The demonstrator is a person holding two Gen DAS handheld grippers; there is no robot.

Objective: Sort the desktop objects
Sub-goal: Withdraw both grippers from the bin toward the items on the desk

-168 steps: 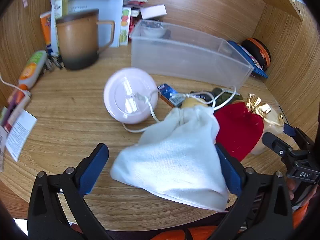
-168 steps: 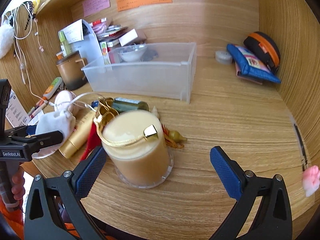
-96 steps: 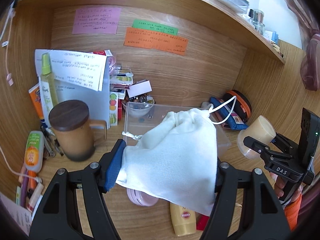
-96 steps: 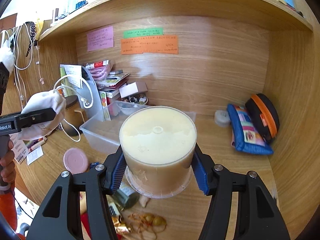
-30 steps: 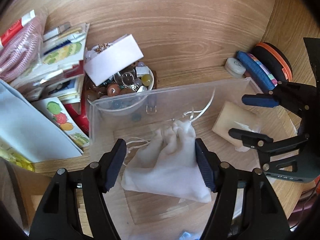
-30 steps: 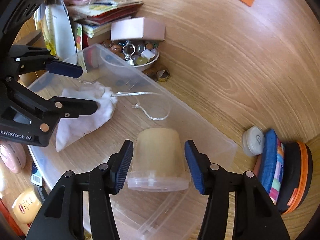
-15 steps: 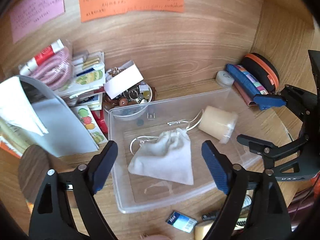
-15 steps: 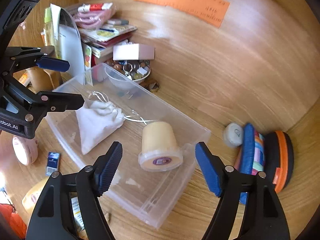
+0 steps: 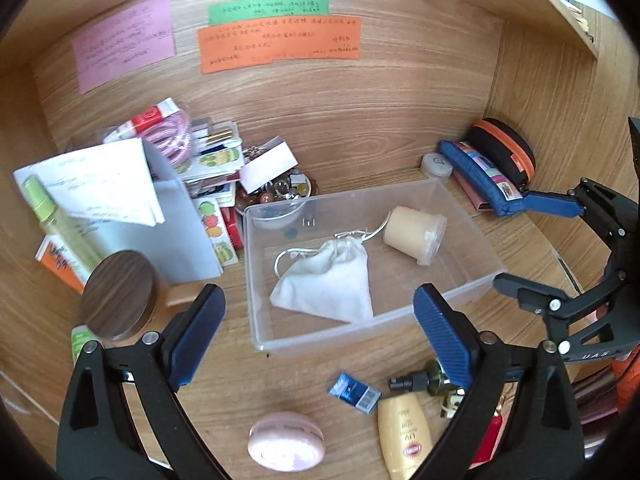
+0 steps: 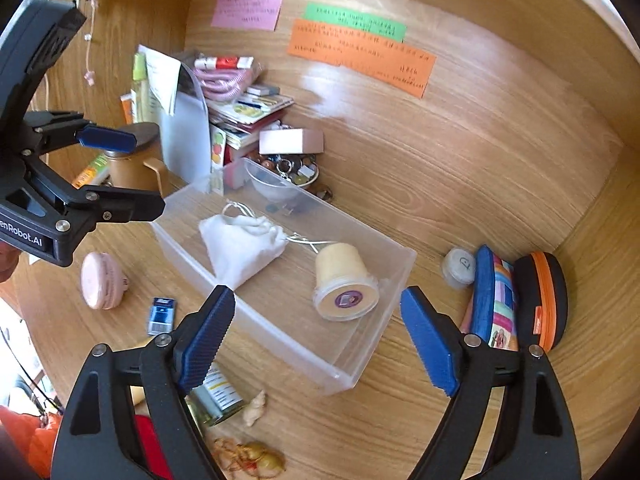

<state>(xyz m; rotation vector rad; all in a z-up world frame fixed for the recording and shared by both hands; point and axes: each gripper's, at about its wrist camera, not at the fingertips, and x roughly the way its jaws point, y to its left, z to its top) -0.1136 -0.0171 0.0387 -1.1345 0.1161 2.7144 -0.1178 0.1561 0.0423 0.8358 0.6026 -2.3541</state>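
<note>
A clear plastic bin [image 9: 472,280] [image 10: 340,376] sits on the wooden desk. In it lie a white drawstring pouch [image 9: 328,284] [image 10: 240,248] and a cream-coloured candle jar [image 9: 414,234] [image 10: 344,284] on its side. My left gripper [image 9: 320,332] is open and empty, above the bin's near side. My right gripper [image 10: 316,340] is open and empty, above the bin's right end. Loose on the desk are a pink round case [image 9: 286,446] [image 10: 102,280], a small blue packet [image 9: 354,392] [image 10: 162,314], a yellow tube [image 9: 404,436] and a small dark bottle [image 9: 420,382].
A brown mug with a wooden lid [image 9: 116,294], papers and books [image 9: 168,200], and a bowl of trinkets [image 9: 280,192] crowd the back left. A blue pouch [image 9: 480,172] and black-orange case [image 9: 504,152] lie at the right wall. A shell [image 10: 256,404] and gold ribbon [image 10: 252,456] lie near the desk front.
Both grippers let go of the pouch and jar in the bin, opened, and have drawn back and up. The pouch and jar lie still.
</note>
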